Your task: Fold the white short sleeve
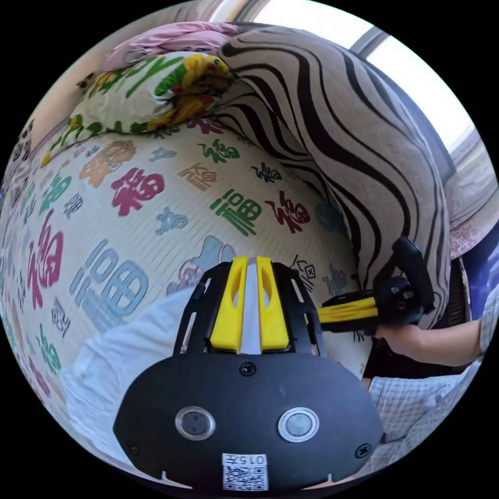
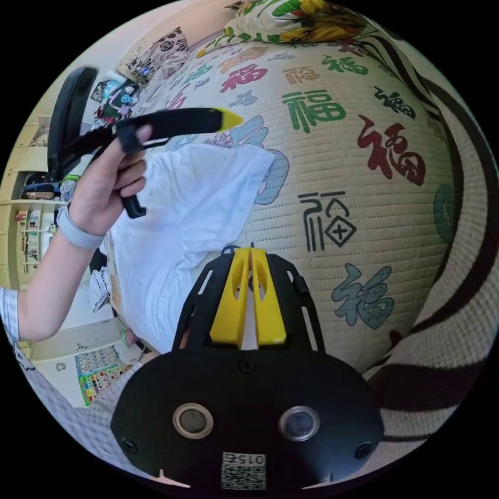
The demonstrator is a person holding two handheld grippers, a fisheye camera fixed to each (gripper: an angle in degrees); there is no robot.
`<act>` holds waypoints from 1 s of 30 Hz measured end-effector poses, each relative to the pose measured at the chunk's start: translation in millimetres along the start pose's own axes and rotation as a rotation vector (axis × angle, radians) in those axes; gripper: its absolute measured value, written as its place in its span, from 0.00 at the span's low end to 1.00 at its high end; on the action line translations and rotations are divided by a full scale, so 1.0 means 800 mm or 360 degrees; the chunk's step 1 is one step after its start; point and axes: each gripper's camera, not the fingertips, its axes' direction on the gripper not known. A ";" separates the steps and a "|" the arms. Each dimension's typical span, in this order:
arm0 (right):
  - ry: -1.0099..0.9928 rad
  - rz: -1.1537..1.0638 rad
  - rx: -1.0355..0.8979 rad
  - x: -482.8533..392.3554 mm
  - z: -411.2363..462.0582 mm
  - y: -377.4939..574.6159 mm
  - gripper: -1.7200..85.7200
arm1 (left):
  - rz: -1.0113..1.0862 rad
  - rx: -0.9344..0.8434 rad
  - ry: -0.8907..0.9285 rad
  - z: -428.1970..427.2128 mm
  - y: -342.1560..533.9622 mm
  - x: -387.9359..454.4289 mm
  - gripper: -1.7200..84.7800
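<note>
The left gripper (image 1: pixel 250 262) has its yellow fingers (image 1: pixel 230 306) nearly closed, a strip of white showing between them; I cannot tell whether they pinch cloth. The right gripper (image 2: pixel 251 254) is clenched the same way, white between its fingers (image 2: pixel 231 301). The white short sleeve (image 2: pixel 176 228) lies on the patterned mat (image 2: pixel 364 218), beside the striped blanket (image 1: pixel 332 125). A hand (image 2: pixel 106 182) holds the left gripper above the shirt.

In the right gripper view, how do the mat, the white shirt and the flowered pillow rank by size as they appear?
1. Mat
2. White shirt
3. Flowered pillow, partly cut off and farthest away, so its true size is unsure.
</note>
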 end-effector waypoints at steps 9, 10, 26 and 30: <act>0.0115 -0.0442 -0.0048 -0.238 0.034 -0.046 0.02 | -0.1168 0.0087 -0.0581 -0.221 0.374 -0.220 0.08; 0.0095 -0.0494 -0.0044 -0.276 0.048 -0.056 0.02 | -0.1309 0.0122 -0.0640 -0.244 0.422 -0.253 0.10; -0.0005 -0.1122 -0.0022 -0.759 0.240 -0.239 0.06 | -0.0964 0.0212 -0.0008 -0.233 0.600 -0.321 0.06; 0.0001 -0.1305 -0.0275 -0.849 0.302 -0.255 0.09 | -0.1023 0.0336 0.0059 -0.262 0.663 -0.325 0.06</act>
